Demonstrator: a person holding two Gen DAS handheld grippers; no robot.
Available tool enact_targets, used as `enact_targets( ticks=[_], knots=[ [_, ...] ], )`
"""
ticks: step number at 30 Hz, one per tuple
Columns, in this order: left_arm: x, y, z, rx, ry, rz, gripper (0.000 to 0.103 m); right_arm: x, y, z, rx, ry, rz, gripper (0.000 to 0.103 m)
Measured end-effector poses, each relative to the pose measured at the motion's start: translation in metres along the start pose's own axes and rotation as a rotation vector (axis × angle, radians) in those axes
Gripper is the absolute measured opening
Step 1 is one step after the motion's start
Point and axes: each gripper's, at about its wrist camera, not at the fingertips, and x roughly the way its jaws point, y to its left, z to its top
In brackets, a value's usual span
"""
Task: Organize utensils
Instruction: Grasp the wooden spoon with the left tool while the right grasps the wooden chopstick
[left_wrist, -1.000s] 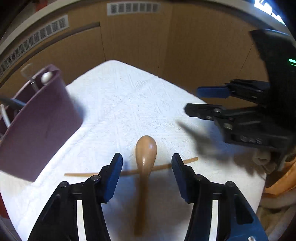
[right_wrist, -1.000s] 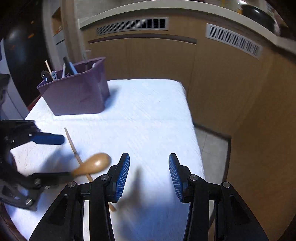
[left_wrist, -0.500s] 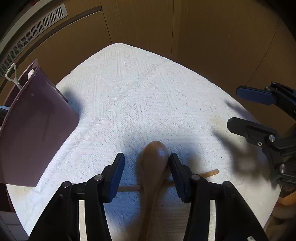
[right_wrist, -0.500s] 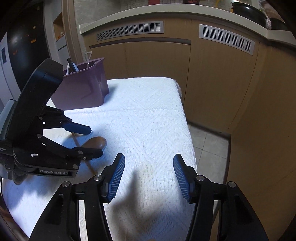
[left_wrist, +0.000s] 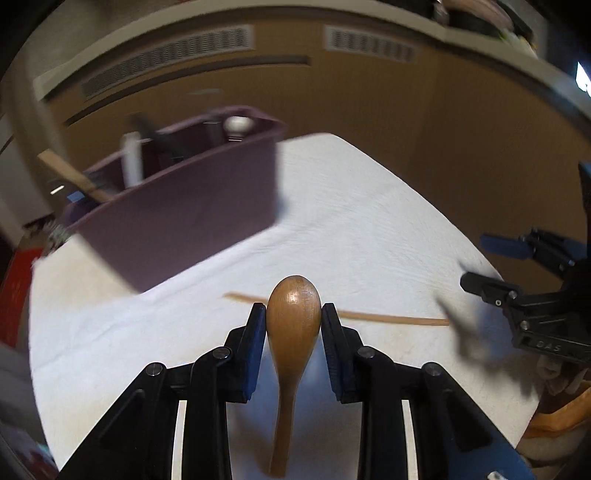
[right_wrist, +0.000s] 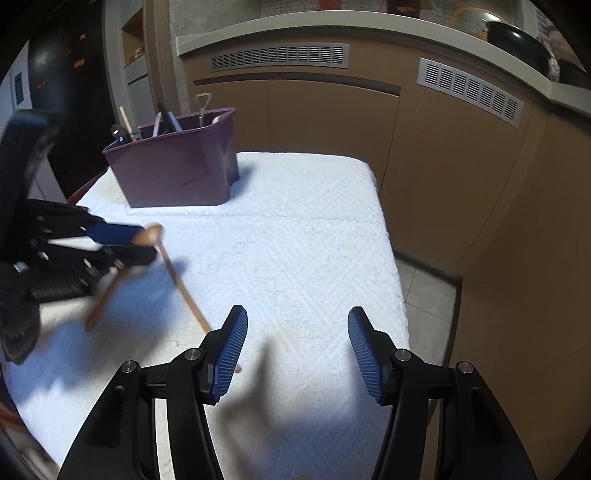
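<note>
Now the left gripper (left_wrist: 293, 314) has just closed on the spoon (left_wrist: 293, 314) by its rounded bowl — it could slip out before reaching the caddy (left_wrist: 192, 206), upper left — while the right gripper (right_wrist: 295, 347) gapes empty.

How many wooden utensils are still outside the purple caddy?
2: the wooden spoon clamped in the left gripper, and a thin stick lying on the white cloth. Others may be hidden.

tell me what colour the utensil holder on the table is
The utensil holder is dark purple; it shows best in the right wrist view.
</note>
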Motion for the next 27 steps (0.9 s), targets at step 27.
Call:
enact_targets(
  ticks=[27],
  knots=[
    [-0.065,0.127,-0.08,-0.418,-0.152,-0.011,0.027,0.129,0.16,0.087,-0.425,0.245,0.24,0.031]
  ],
)
